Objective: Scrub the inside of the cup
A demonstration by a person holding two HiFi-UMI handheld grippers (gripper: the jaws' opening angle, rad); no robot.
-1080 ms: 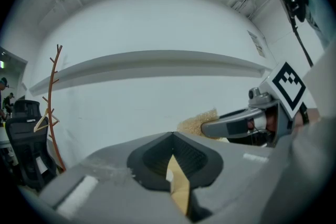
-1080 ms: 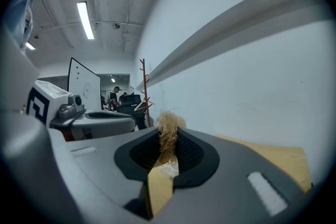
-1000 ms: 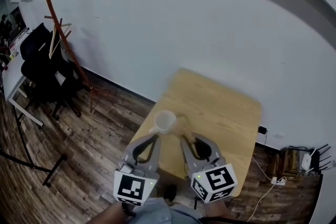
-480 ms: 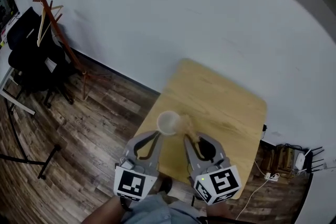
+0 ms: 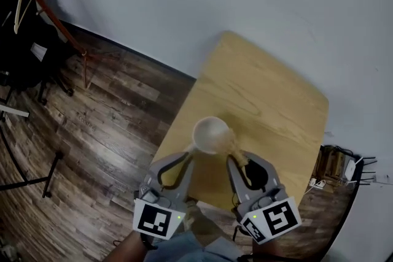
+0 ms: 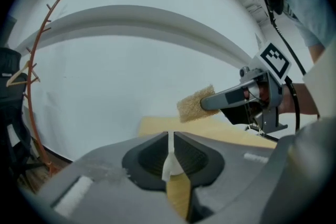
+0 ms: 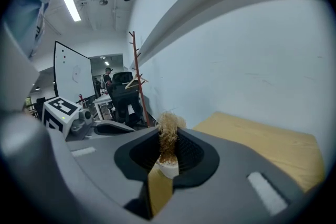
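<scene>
The scrubbing looks either not yet begun or paused. The left gripper [image 5: 191,153] holds the cup [image 5: 212,134] by its handle [image 6: 170,158] in the air over the near left edge of the bench [image 5: 270,101], mouth turned up toward the head view. Its fingers are pinched on that thin white handle, though they have just been easing apart a little with the handle between them. The right gripper [image 5: 237,160] has its fingers clamped on a coarse tan sponge [image 5: 236,149], which sits just beside the cup's rim on the right, outside it rather than in it. I can see no foam or water, and how clean the inside is cannot be told. What is left, as I judge it, is to bring the sponge into the cup and work it round the wall and bottom.

A second ago the cup lay more on its side, farther up the bench in the head view. Now it has come lower and nearer, more upright, with both grippers.
</scene>
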